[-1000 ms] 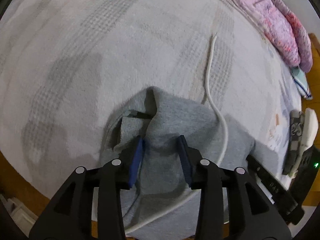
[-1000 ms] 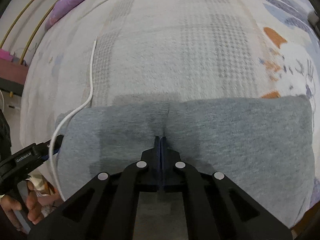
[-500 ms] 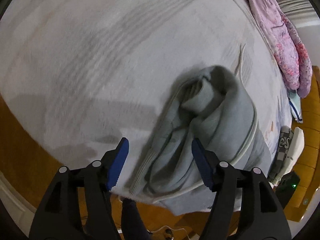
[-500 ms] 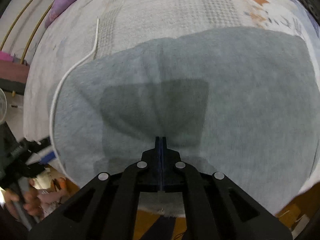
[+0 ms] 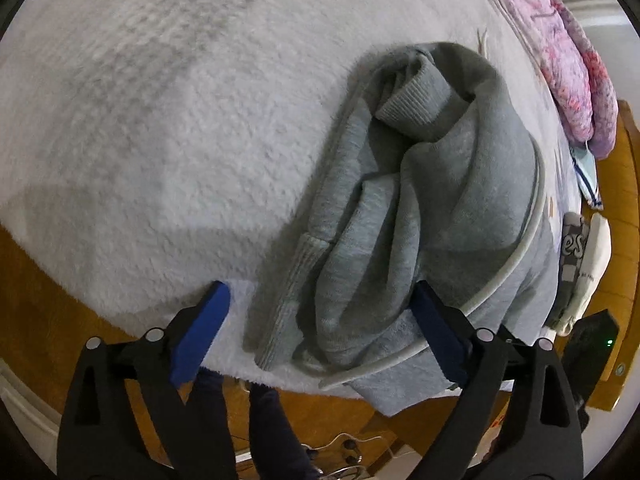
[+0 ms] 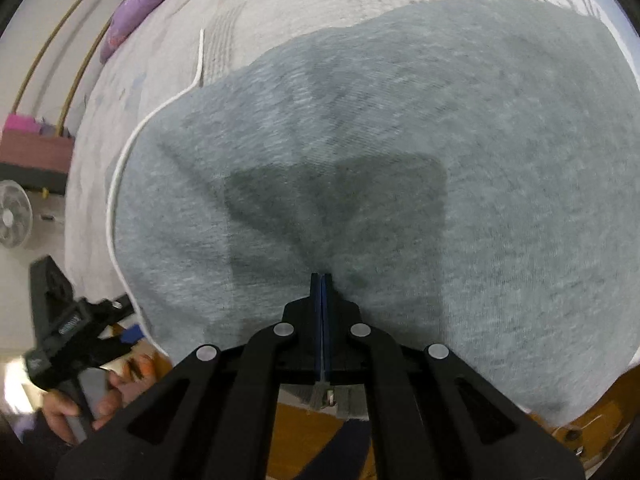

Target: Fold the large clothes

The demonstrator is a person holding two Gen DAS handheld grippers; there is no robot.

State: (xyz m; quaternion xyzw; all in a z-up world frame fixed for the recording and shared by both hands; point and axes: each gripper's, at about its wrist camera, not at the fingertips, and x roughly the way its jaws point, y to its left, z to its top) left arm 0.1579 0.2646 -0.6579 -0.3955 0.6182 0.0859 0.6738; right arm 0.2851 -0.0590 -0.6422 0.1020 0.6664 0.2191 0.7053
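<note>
Since the earlier frame our left claw (image 5: 320,328) has just been opening and now stands released astride the bunched grey hoodie (image 5: 432,184) at the bed (image 5: 160,140) edge, toward 6 o'clock, while our right claw (image 6: 322,280) stays clenched on the hoodie's fabric.

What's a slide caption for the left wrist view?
Open left gripper, jaws just opened, straddles bunched grey fleece sweatshirt with white drawcord on pale plush blanket.

Right gripper (image 6: 321,280), jaws pinched on grey sweatshirt (image 6: 400,160) over pale bedspread (image 6: 280,8).
</note>
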